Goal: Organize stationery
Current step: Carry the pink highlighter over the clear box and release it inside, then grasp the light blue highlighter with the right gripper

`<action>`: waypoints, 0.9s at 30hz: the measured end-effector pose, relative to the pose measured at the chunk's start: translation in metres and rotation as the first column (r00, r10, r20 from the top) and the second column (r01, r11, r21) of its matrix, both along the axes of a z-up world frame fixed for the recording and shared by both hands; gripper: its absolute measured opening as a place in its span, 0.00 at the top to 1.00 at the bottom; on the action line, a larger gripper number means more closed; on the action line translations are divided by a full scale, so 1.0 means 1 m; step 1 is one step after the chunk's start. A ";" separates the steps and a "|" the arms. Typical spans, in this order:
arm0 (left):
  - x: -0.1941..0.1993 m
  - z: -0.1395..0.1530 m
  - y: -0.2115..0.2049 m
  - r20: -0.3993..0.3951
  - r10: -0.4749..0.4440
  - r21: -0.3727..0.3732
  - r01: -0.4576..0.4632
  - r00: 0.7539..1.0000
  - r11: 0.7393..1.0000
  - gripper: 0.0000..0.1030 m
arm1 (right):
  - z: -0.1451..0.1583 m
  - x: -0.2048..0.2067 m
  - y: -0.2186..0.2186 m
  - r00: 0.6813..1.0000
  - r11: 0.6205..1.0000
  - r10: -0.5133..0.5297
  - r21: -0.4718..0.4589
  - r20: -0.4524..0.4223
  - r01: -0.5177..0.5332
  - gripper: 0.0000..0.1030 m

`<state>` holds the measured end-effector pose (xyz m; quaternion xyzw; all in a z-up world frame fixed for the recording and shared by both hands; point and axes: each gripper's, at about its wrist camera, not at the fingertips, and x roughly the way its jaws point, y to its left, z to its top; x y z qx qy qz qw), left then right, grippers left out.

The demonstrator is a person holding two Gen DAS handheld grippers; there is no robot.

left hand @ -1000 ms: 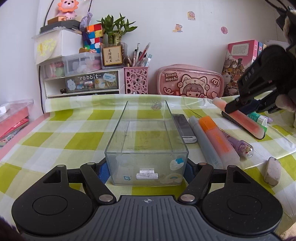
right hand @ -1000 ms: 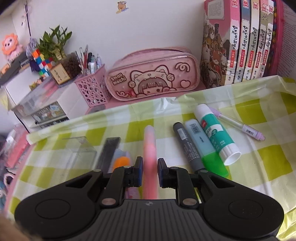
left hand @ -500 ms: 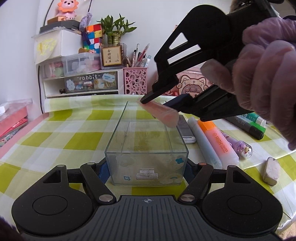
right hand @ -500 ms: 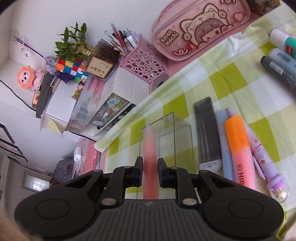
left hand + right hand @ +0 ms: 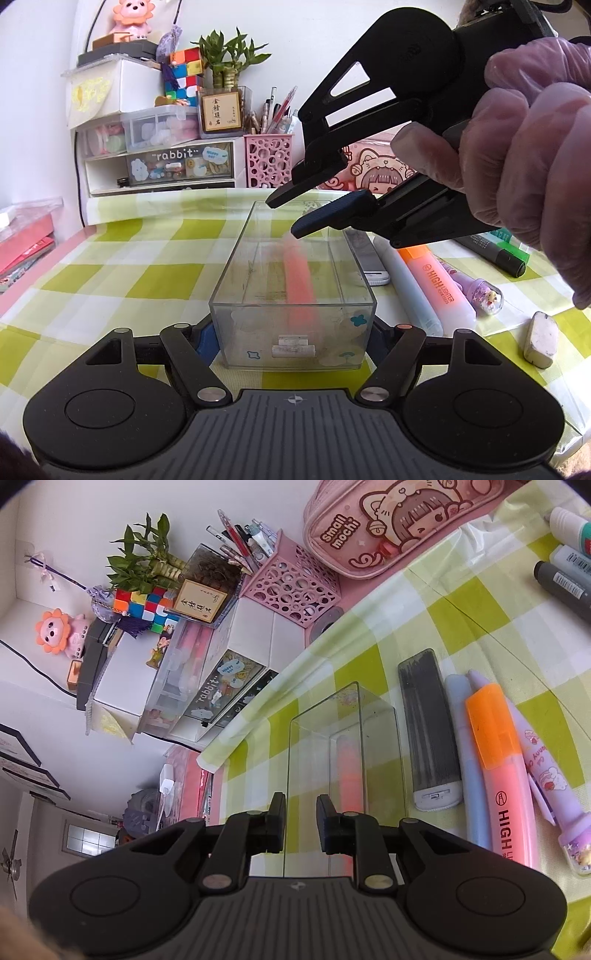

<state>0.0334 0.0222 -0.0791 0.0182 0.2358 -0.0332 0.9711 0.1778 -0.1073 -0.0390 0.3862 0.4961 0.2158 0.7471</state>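
A clear plastic box (image 5: 291,295) stands on the green checked cloth, and my left gripper (image 5: 291,338) is shut on its near end, one blue pad on each side. Inside the box a pink pen (image 5: 301,280) shows blurred, lying lengthwise. My right gripper (image 5: 284,218), held by a gloved hand (image 5: 524,158), hangs over the far end of the box. Its jaws are opening and nothing is between them. In the right wrist view the gripper (image 5: 301,805) looks down into the box (image 5: 325,709), with the pink pen (image 5: 347,771) to the right of its fingers.
Right of the box lie a grey case (image 5: 369,258), a pale blue marker (image 5: 410,284), an orange highlighter (image 5: 443,288), a purple pen (image 5: 480,291), a dark marker (image 5: 495,254) and an eraser (image 5: 541,339). A pink pen holder (image 5: 269,160) and drawer units line the back.
The right gripper carried the pink pen from the right side over the box, tilted downward and let it go. The pen now lies in the box. The left gripper kept still.
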 end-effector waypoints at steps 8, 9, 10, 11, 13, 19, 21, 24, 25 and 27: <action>0.000 0.000 0.000 0.002 -0.001 0.003 0.001 1.000 1.000 0.29 | 0.024 -0.019 -0.029 0.991 0.989 -0.022 -0.144 0.135 0.041 0.72; 0.000 0.000 0.000 0.002 -0.001 0.004 0.001 1.000 1.000 0.29 | 0.027 -0.022 -0.034 0.988 0.986 -0.029 -0.156 0.150 0.053 0.70; 0.000 0.000 0.000 0.002 -0.001 0.004 0.001 1.000 1.000 0.29 | 0.029 -0.026 -0.041 0.985 0.983 -0.039 -0.171 0.168 0.068 0.68; 0.000 0.000 0.000 0.002 -0.001 0.003 0.001 1.000 1.000 0.29 | 0.032 -0.030 -0.049 0.981 0.978 -0.056 -0.189 0.188 0.092 0.66; 0.000 0.000 0.000 0.002 -0.001 0.004 0.001 1.000 1.000 0.29 | 0.035 -0.040 -0.064 0.972 0.963 -0.083 -0.232 0.221 0.135 0.64; 0.001 0.000 0.000 0.002 0.001 0.005 -0.001 1.000 1.000 0.29 | 0.039 -0.058 -0.100 0.949 0.894 -0.126 -0.382 0.289 0.235 0.62; 0.001 0.000 0.001 0.003 0.002 0.006 -0.002 1.000 1.000 0.29 | 0.037 -0.058 -0.108 0.948 0.882 -0.131 -0.402 0.291 0.245 0.62; 0.001 0.001 0.001 0.004 0.003 0.007 -0.003 1.000 1.000 0.29 | 0.031 -0.058 -0.122 0.951 0.885 -0.144 -0.395 0.275 0.248 0.62; 0.001 0.001 0.001 0.004 0.003 0.008 -0.003 1.000 1.000 0.29 | 0.029 -0.058 -0.126 0.950 0.883 -0.153 -0.395 0.271 0.255 0.62; 0.001 0.001 0.002 0.004 0.003 0.008 -0.003 1.000 1.000 0.29 | 0.025 -0.058 -0.132 0.949 0.874 -0.172 -0.404 0.265 0.271 0.62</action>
